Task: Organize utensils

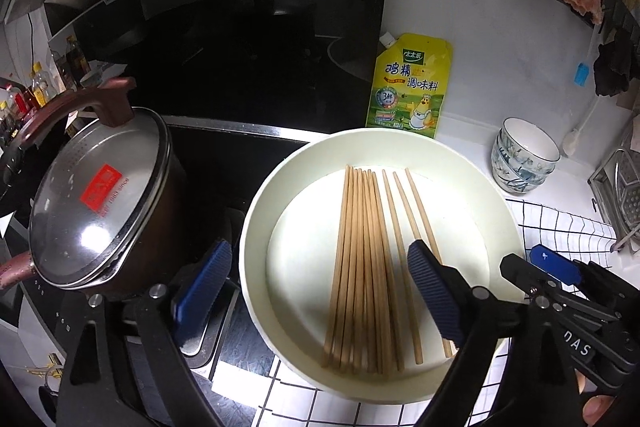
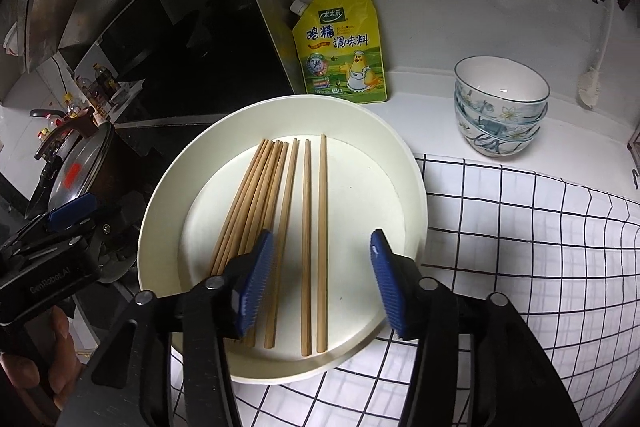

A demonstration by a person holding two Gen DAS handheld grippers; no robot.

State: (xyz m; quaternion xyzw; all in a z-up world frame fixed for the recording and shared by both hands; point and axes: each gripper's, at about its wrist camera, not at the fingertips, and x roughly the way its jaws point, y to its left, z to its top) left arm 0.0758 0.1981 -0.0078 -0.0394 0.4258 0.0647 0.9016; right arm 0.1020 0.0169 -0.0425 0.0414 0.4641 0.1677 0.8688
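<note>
Nearest to us in the left wrist view are the two blue pads of our left gripper (image 1: 320, 291), spread wide with nothing between them: one pad hangs off the plate's left edge over the dark stovetop (image 1: 224, 163), beside the lidded pot (image 1: 100, 203), and the other hovers over the right-hand sticks. Moving right, the cream plate (image 1: 304, 155) holds all the wooden chopsticks (image 1: 360, 259), most bunched in a fan on the left and three lying apart on the right. In the right wrist view, our right gripper (image 2: 320, 279) is also open and empty, its pads straddling the loose sticks near their thick ends. We judge the step in hand to be gathering these sticks into one bundle. To do it well, we should lower until the pads nearly touch the plate floor, keep them parallel to the sticks, and close slowly so the strays slide together rather than roll or cross. Further right, the seasoning pouch (image 2: 340, 47), the stacked bowls (image 2: 500, 107) and the checked cloth (image 2: 520, 247) lie well apart from our path.
</note>
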